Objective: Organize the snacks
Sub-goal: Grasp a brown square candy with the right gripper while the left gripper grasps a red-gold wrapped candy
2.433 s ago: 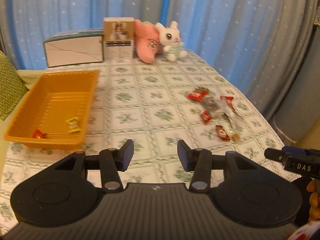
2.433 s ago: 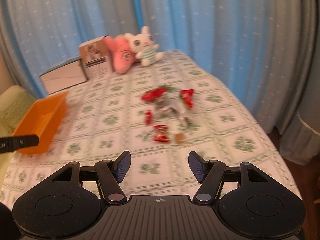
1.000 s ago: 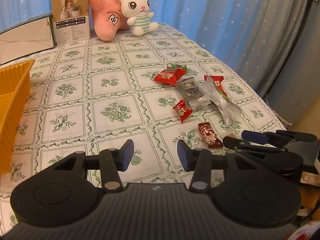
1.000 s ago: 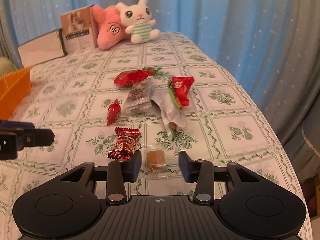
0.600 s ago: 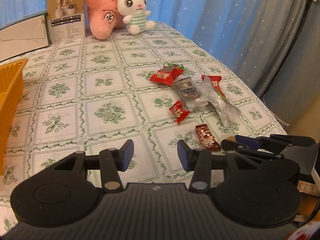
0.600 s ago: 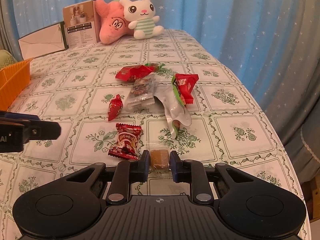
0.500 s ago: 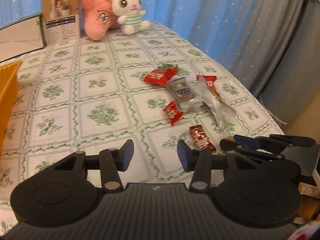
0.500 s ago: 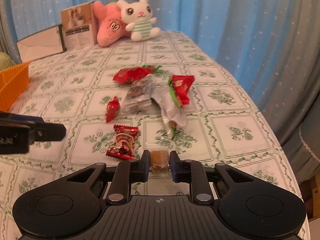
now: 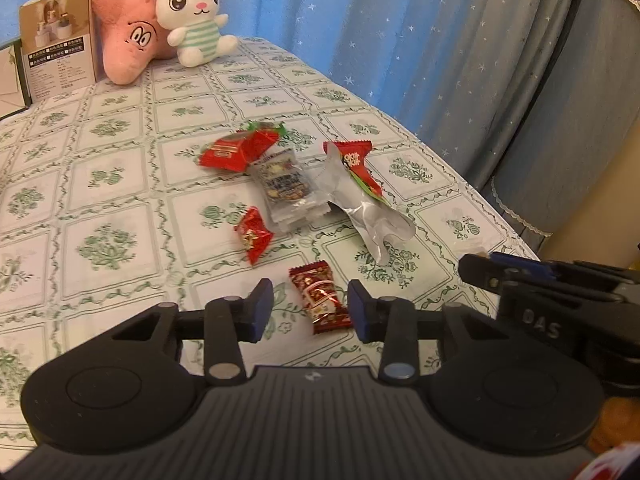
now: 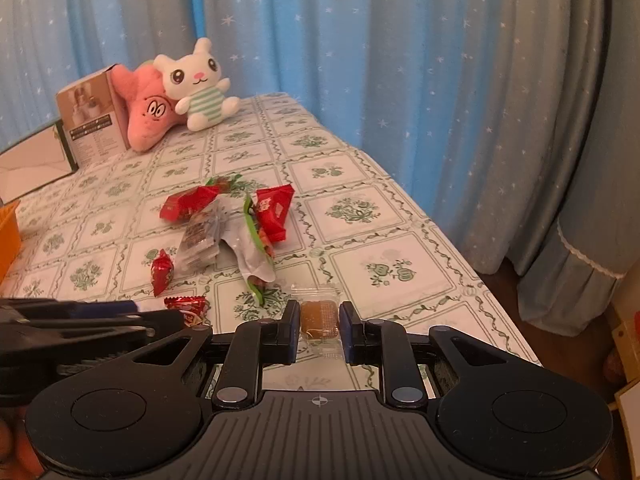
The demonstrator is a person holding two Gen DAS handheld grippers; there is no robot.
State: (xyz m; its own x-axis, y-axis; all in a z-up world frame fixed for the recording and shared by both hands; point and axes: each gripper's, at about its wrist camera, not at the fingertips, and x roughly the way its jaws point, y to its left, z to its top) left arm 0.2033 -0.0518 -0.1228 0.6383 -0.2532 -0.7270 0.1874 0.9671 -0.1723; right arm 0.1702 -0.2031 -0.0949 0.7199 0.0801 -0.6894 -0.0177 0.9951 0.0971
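Note:
My right gripper is shut on a small brown candy in a clear wrapper and holds it above the table. My left gripper is open, its fingers on either side of a dark red wrapped candy that lies on the tablecloth. Beyond it lie a small red candy, a clear nut packet, a red packet and a silver and red packet. The right gripper also shows in the left wrist view at the right edge.
A corner of the orange basket shows at the far left. A white bunny plush, a pink plush and a cardboard box stand at the table's back. Blue curtains hang past the right table edge.
My right gripper closed on the brown candy and lifted it off the table. My left gripper moved forward and right until its open fingers straddle the dark red candy.

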